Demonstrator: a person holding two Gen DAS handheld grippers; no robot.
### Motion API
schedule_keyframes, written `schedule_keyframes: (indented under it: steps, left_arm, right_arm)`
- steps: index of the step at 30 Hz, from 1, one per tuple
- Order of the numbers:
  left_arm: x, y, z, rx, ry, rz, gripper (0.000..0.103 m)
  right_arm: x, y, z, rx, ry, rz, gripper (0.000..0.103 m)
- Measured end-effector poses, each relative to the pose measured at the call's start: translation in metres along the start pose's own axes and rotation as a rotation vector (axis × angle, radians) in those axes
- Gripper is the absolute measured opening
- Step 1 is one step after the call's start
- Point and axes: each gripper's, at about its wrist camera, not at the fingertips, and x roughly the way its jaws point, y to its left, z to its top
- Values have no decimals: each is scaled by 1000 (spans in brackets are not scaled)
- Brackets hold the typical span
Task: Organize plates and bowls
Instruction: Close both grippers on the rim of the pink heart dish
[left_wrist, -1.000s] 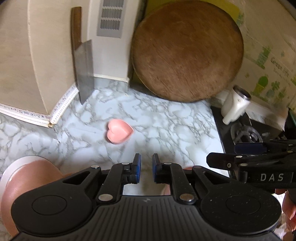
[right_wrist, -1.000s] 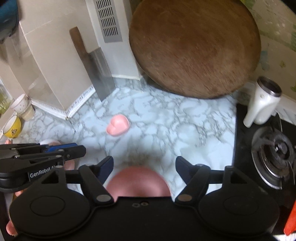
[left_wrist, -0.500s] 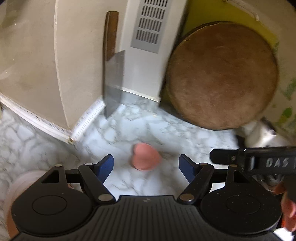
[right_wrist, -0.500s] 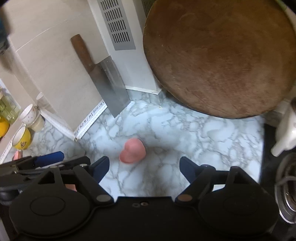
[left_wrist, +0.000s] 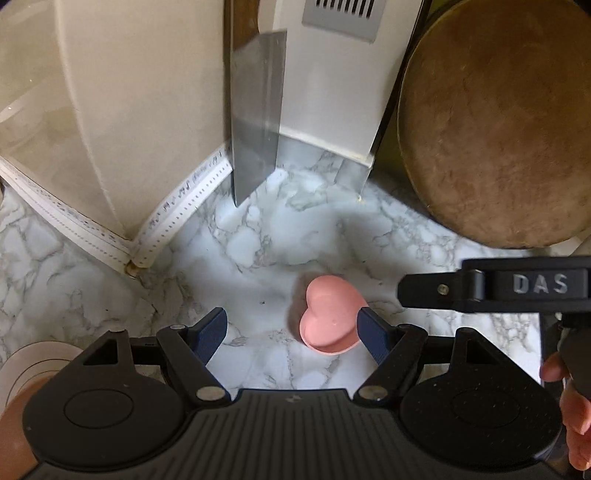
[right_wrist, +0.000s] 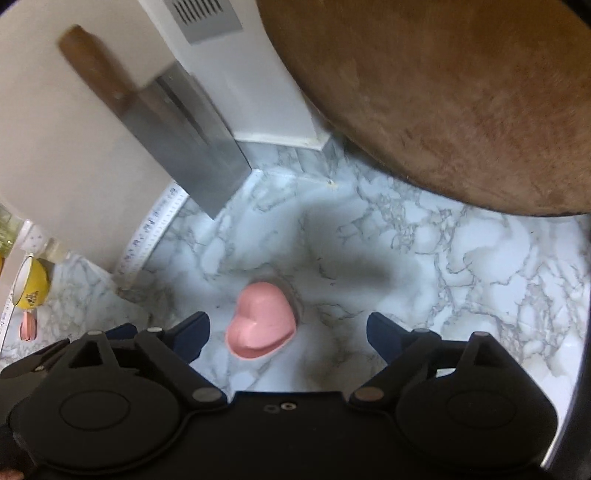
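At the far left of the left wrist view, a stack of pale plates (left_wrist: 35, 363) shows at the frame edge, partly hidden behind the gripper body. The marble counter (left_wrist: 74, 280) runs back to a cream wall with a perforated white trim strip (left_wrist: 173, 206) along its foot. A cleaver (left_wrist: 256, 122) stands blade-down in the corner, leaning against the wall, its wooden handle uppermost. To its right rises a white column with a vent grille (left_wrist: 343, 14), and further right a round wooden cutting board (left_wrist: 498, 129) leans upright on its edge.

The left gripper (left_wrist: 291, 332) hangs over the counter with its blue-padded jaws spread wide and nothing clamped. The pink heart-shaped bowl (left_wrist: 330, 314) sits on the marble between the fingers, close to the right-hand finger (left_wrist: 371, 334); whether that pad touches the rim cannot be told. At the far right, the right gripper (left_wrist: 495, 284) reaches in from the side, with part of a hand (left_wrist: 570, 406) on it.

In the right wrist view, a yellow cup (right_wrist: 31, 288) stands at the far left edge. The right gripper (right_wrist: 286, 336) has its jaws opening, empty, and the pink heart-shaped bowl (right_wrist: 262, 325) lies on the counter between them, nearer the left-hand finger (right_wrist: 192, 336) and apart from the other.
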Motion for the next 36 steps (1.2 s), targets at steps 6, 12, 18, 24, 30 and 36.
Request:
schedule_keyframes:
  steps: [6, 12, 18, 24, 30, 36]
  left_arm:
    - [27, -4, 5, 5, 44, 9, 77]
    - [51, -1, 8, -7, 84, 23, 77]
    - [63, 2, 6, -12, 99, 11, 73]
    - [72, 0, 4, -8, 125, -5, 54]
    - [79, 2, 2, -22, 143, -18, 31]
    - [80, 3, 2, -28, 142, -32, 16]
  right_arm:
    - [33, -12, 8, 12, 52, -26, 82]
    - [56, -17, 9, 15, 103, -22, 66]
    - [67, -12, 9, -1, 123, -13, 50]
    - [75, -6, 7, -18, 140, -8, 34]
    - [79, -5, 8, -26, 148, -3, 21]
    - [81, -2, 7, -35, 148, -6, 8]
